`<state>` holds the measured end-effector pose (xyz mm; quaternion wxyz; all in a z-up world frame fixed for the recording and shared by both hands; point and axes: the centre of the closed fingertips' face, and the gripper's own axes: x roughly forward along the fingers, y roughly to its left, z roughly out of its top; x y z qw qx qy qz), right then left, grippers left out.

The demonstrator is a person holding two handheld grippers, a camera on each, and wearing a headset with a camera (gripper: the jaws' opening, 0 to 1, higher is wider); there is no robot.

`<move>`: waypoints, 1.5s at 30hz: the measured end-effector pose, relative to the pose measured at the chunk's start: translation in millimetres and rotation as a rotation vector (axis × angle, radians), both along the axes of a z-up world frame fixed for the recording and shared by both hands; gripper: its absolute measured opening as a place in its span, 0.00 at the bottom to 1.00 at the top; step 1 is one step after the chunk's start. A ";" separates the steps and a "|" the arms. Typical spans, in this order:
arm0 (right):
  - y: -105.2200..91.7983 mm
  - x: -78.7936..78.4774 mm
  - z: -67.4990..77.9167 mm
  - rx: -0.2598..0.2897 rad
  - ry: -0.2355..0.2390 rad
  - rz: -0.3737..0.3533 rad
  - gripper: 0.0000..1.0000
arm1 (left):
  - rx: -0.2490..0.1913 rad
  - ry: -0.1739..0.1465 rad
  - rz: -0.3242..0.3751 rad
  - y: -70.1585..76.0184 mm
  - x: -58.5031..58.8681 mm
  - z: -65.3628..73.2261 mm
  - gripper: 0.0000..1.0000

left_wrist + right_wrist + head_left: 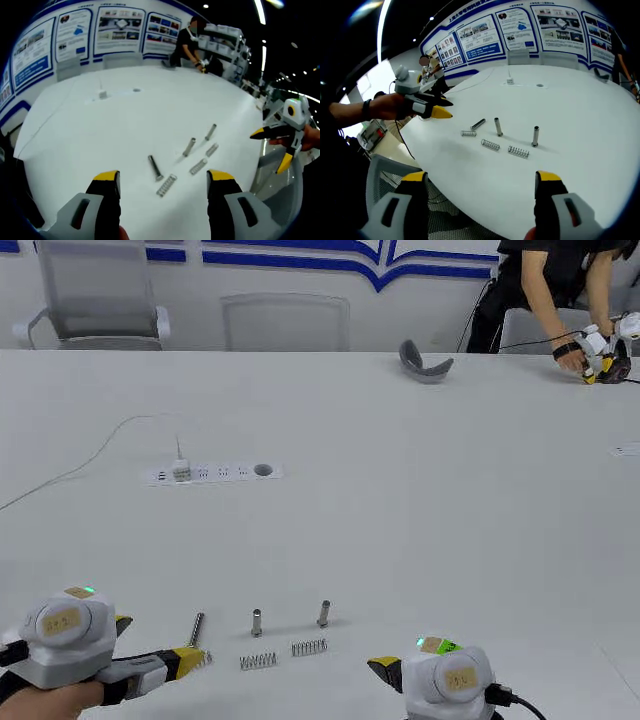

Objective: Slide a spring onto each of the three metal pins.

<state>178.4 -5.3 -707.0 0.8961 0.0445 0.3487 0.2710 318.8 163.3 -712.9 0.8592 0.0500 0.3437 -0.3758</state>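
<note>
Springs (pixel 490 144) are all three lying loose on the white table (pixel 400 520), none on a pin, in a rough row just in front of the three metal pins (pixel 497 126). Two of the pins stand upright. The leftmost pin (pixel 197 628) is on its side on the table, with the leftmost spring (pixel 166 185) just beside it. Left gripper (pixel 163 177) hovers low at the near edge with its jaws spread wide and nothing between them, and its yellow tips are close to that fallen pin and the spring next to it. Right gripper (pixel 481 177) is gaping too, nothing in it, off to the right of the parts and well clear of them. Further back on the table there's a white power strip (pixel 210 473) with a cable (pixel 80 465) running off to the left. Another person (pixel 560 290) is busy at the far right corner.
</note>
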 end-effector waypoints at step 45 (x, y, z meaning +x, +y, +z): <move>-11.2 8.5 -17.9 0.008 0.072 0.008 0.89 | 0.080 0.190 0.072 -39.9 50.4 -71.6 0.20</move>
